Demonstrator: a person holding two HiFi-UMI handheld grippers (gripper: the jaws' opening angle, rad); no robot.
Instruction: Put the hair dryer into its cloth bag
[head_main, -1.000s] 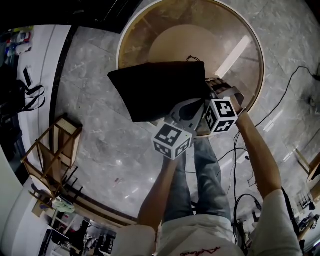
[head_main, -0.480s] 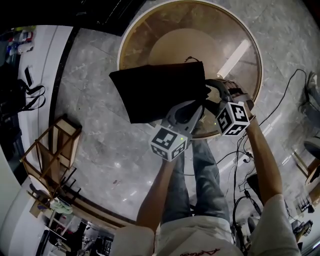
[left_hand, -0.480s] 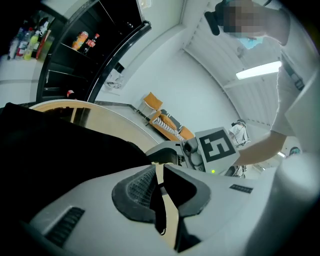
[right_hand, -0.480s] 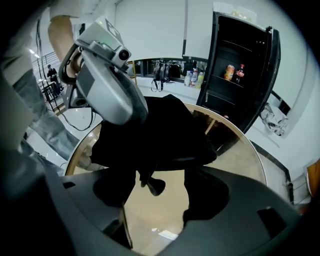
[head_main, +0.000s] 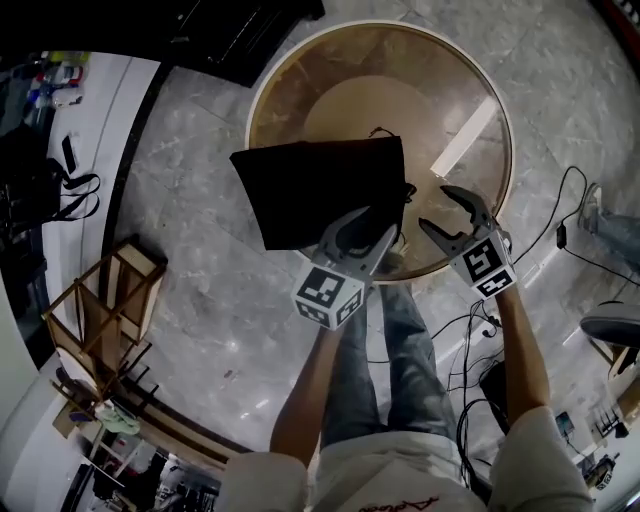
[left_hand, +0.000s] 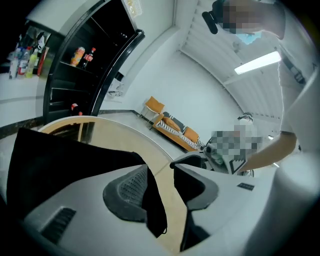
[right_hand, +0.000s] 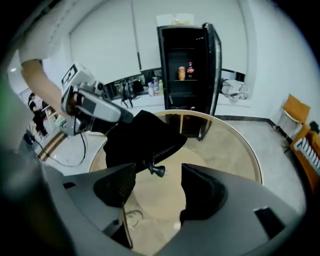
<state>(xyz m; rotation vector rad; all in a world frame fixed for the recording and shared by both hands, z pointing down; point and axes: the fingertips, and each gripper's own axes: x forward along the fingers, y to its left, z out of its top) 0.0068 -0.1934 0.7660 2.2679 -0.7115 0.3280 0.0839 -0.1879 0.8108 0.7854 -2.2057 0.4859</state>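
Observation:
The black cloth bag spreads over the near part of the round table. No hair dryer shows outside it. My left gripper is at the bag's near right corner. Its jaws have just been opening, and a gap shows between the pads. A fold of the bag still drapes over the left pad. My right gripper hangs to the right of the bag, clear of it. Its jaws have also just been opening and stand wide with nothing between them. The bag's drawcord toggle dangles from the bag.
A wooden rack stands on the marble floor at the left. Cables trail by the person's legs. A black cabinet stands beyond the table, and orange chairs are farther off.
My right gripper has let go, rolled over and swung right, away from the bag, with its jaws spread. My left gripper's jaws have parted at the bag's corner.

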